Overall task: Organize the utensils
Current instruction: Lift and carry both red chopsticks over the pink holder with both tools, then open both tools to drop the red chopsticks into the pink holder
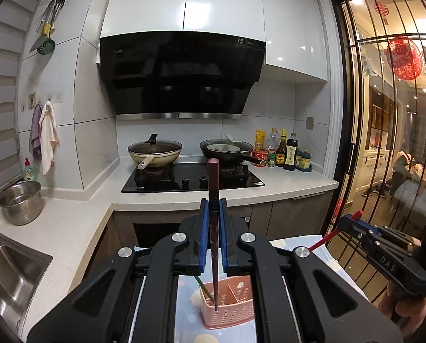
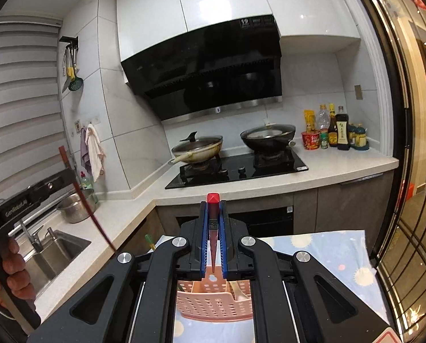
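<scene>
Left gripper [image 1: 213, 214] jaws clamp a dark chopstick [image 1: 213, 180], right gripper [image 2: 213, 217] jaws a red chopstick [image 2: 213, 208], both above the pink caddy [image 2: 213, 303]; lower tips vertically into one compartment.

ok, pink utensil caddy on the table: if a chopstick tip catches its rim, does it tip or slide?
The pink caddy looks like thin perforated plastic, so probably light. It appears nearly empty, with only a green-tipped stick in it, so little ballast. It stands on a patterned cloth, so a sideways nudge from the dark chopstick would likely slide or tip it.
</scene>
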Tool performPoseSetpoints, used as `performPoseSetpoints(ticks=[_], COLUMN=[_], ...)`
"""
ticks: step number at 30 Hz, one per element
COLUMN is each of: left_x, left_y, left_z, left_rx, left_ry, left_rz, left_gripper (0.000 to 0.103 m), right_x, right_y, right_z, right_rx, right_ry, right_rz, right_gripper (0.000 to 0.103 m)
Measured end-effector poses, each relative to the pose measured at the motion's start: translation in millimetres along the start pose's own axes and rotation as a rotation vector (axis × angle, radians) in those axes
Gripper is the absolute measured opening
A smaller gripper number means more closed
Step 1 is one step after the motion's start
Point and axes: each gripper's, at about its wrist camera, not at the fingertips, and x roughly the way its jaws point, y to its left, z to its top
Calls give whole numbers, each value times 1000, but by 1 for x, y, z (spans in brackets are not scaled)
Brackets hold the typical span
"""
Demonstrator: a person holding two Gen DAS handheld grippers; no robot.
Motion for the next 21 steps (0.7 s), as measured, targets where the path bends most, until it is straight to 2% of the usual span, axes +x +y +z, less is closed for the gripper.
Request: performPoseSetpoints(ticks=[5,13,15,17,19,20,21], left_x=[32,70,74,75,72,70,67], left_y=[1,-1,-1,-4,-7,-7,-8], left_z=[-10,-50,-57,-63,-68,-70,-73], left_rx=[0,-7,-6,5,14,12,14], left_ry=[41,143,162,162,170,169,162], left_rz=[-5,-13,-4,23,35,43,57], left_gripper=[7,7,7,8,19,35,45], right_x=[32,66,64,60,54,49,45], right_y=[0,-7,-9,-10,-11,-11,-12], right_z=[-19,-50,-55,-57,-57,-58,-58], right_rx=[-14,-14,-5,0,5,6,7], right_ry=[64,141,130,114,94,86,82], right_rz=[3,-31,-43,-53,-58,-59,-59], right_gripper=[7,7,12,27,34,37,38])
